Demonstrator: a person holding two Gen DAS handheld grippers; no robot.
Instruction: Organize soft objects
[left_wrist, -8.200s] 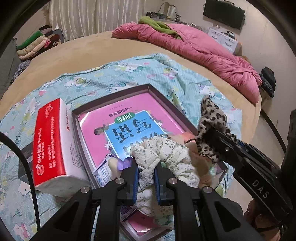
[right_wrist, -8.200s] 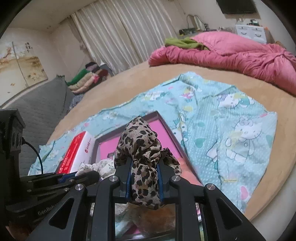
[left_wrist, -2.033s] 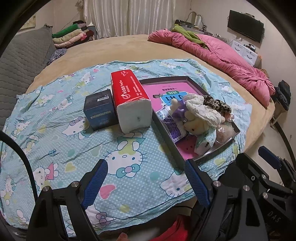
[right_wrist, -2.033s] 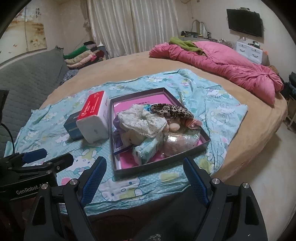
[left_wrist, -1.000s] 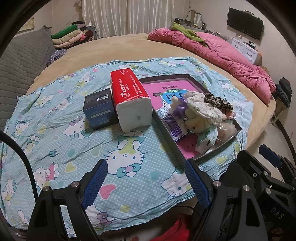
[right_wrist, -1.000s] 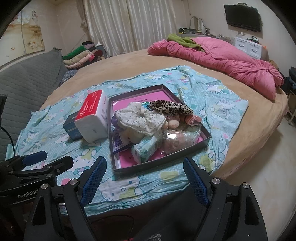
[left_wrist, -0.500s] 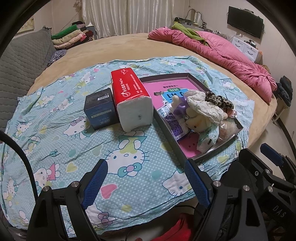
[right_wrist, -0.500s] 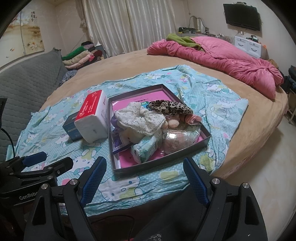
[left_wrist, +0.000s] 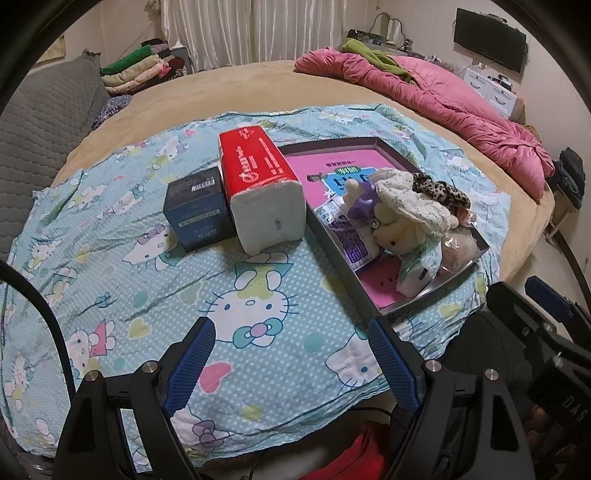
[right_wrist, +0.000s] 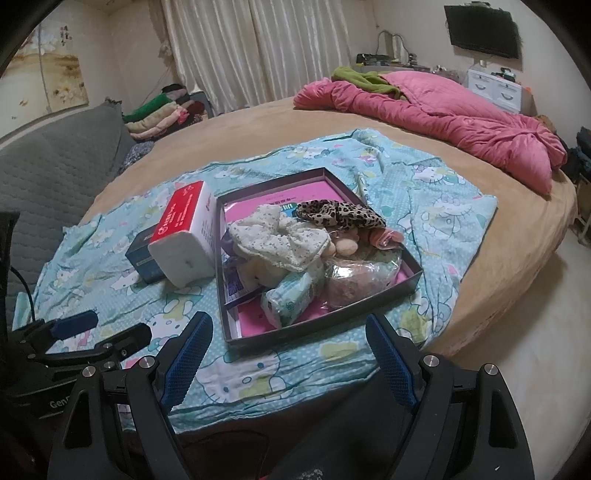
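At the near edge of both views, at six o'clock, the left gripper (left_wrist: 291, 363) and the right gripper (right_wrist: 286, 360) are seen with blue-padded jaws spread wide apart and nothing between them, held short of the light-blue cartoon-cat bedsheet (left_wrist: 122, 295) spread over the tan round bed (right_wrist: 258, 125). In the right wrist view, just beyond the fingertips toward twelve o'clock, the shallow dark-grey cardboard tray with a pink booklet lining (right_wrist: 415, 267) is laid on the sheet. The soft things are heaped inside it: a small blue-green tissue pack (right_wrist: 291, 295) nearest, a clear plastic bag of pinkish fluff (right_wrist: 356, 282) at its three o'clock, a cream plush toy (left_wrist: 397, 230) under a white floral scrunchie (right_wrist: 280, 238), and a leopard-print scrunchie (right_wrist: 340, 214) farthest back. At the tray's nine o'clock, touching its wall, a red-and-white tissue brick (right_wrist: 184, 230) is stood, with a dark-blue small carton (left_wrist: 197, 212) beside it. Far off at one o'clock, a crumpled pink quilt (right_wrist: 443, 114) is spread.
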